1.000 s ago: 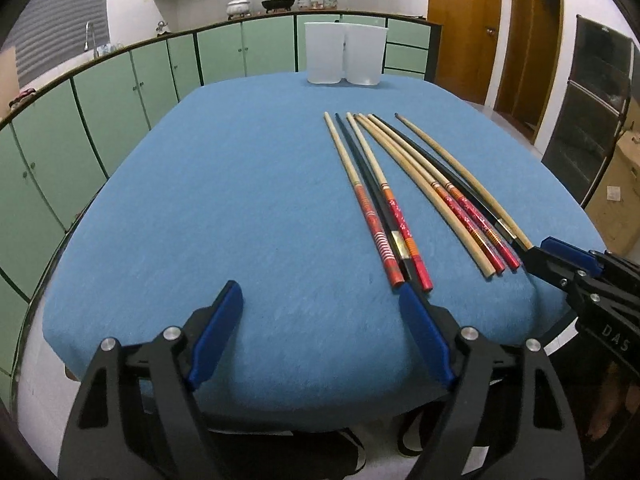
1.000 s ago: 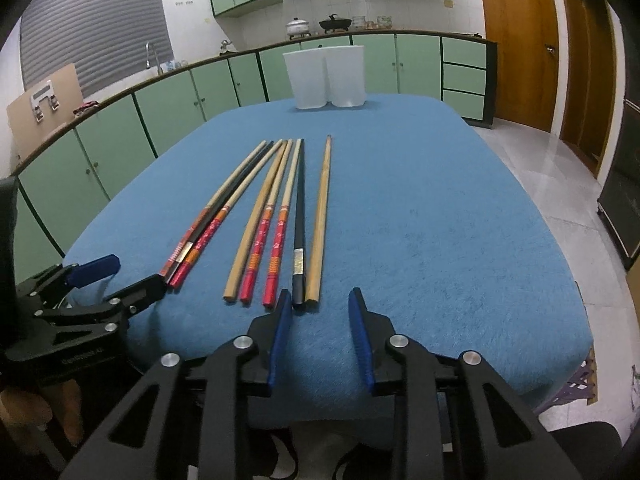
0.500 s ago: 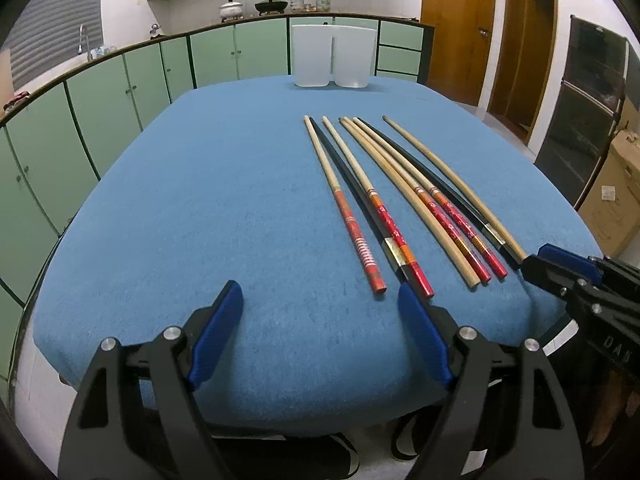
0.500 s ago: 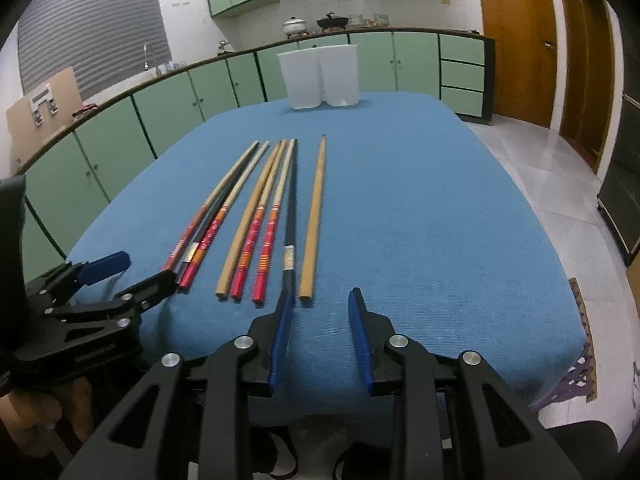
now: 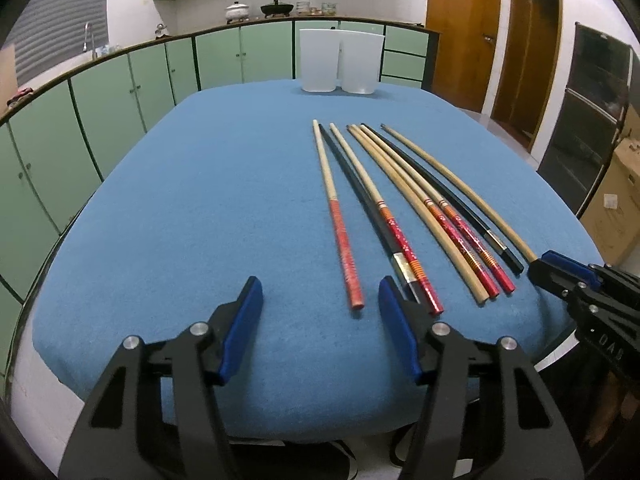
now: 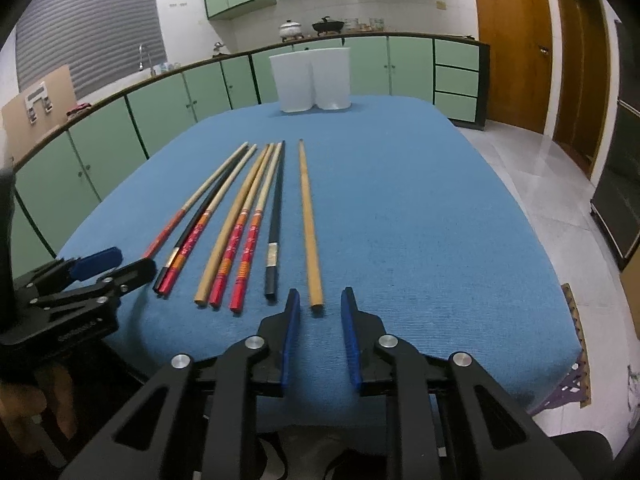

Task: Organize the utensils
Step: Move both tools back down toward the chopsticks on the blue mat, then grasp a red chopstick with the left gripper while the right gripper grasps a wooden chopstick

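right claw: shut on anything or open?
Open. The right claw has just been closing, but its pads flank the plain wooden chopstick end with gaps showing.

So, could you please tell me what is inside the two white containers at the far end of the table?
Nothing shows inside the two white containers: no chopstick sticks out above their rims, and their cloudy walls hide the insides. All eight chopsticks lie on the blue tablecloth.

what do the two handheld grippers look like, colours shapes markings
Both match: the left gripper and the right gripper have matte black angular frames with triangular cut-outs and round silver bolt heads at the pivots. Each carries two flat blue finger pads, ribbed on the right gripper's. From the left wrist view, pale embossed lettering shows on the right gripper's side, too small to read. No sleeves or cables are clear.
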Action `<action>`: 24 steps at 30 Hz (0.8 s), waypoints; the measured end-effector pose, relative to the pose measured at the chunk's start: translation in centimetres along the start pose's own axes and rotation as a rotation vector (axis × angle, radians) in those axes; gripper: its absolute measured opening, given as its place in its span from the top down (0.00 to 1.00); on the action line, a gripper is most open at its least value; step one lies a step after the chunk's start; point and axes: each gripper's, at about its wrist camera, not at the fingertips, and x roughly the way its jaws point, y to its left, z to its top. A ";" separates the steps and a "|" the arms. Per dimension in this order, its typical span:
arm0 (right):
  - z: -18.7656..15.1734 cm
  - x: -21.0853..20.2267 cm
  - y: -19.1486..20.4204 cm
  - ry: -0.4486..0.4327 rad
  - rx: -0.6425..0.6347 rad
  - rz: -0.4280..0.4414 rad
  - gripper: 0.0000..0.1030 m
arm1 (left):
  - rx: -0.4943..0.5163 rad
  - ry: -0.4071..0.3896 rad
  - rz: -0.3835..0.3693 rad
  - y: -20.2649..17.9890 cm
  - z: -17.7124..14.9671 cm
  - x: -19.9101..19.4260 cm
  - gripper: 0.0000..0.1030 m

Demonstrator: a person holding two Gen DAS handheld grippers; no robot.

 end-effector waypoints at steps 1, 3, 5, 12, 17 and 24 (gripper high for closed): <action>0.1 0.1 0.0 -0.002 0.001 -0.003 0.81 | -0.002 -0.001 -0.002 0.0 0.1 0.1 0.43; 0.1 0.4 -0.1 -0.005 -0.002 -0.005 0.93 | -0.010 -0.006 -0.010 0.2 0.2 0.1 0.55; 0.0 0.3 0.0 -0.006 -0.004 0.001 0.93 | -0.013 -0.007 -0.030 0.2 0.2 0.1 0.75; 1.1 -2.3 0.5 -0.071 -0.008 0.031 0.94 | -0.042 -0.023 -0.071 0.5 0.7 -1.0 0.94; 3.2 -5.1 0.5 -0.133 -0.008 0.041 0.94 | -0.058 -0.076 -0.081 0.9 2.3 -3.6 0.94; 8.0 -7.7 0.7 -0.202 -0.012 0.071 0.94 | -0.053 -0.183 -0.095 1.4 5.9 -7.7 0.94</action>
